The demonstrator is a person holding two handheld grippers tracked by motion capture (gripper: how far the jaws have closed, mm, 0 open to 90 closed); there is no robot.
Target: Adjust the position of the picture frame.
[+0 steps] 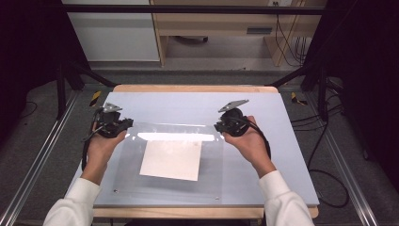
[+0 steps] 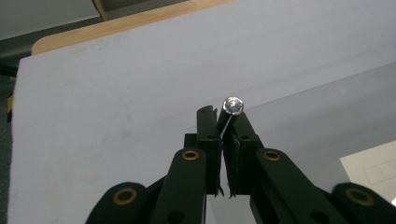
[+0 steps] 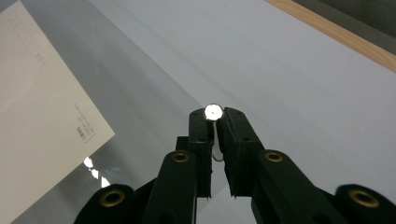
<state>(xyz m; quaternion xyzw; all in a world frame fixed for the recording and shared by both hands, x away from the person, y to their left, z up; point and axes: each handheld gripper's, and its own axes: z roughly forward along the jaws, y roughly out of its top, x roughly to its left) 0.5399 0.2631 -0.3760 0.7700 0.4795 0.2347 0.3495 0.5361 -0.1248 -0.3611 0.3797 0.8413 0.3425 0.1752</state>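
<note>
Left claw (image 1: 123,125) and right claw (image 1: 220,127) each clamp narrow on a far corner of the clear acrylic sheet (image 1: 169,188), at its corner screw (image 2: 232,105). The sheet covers the white paper (image 1: 171,160) on the surface (image 1: 282,155). Raise both corners evenly to prevent twisting.

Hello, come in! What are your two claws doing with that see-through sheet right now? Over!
Left claw shut on clear sheet, far left corner. Right claw shut on far right corner. White paper lies under it. Nothing in the way.
</note>
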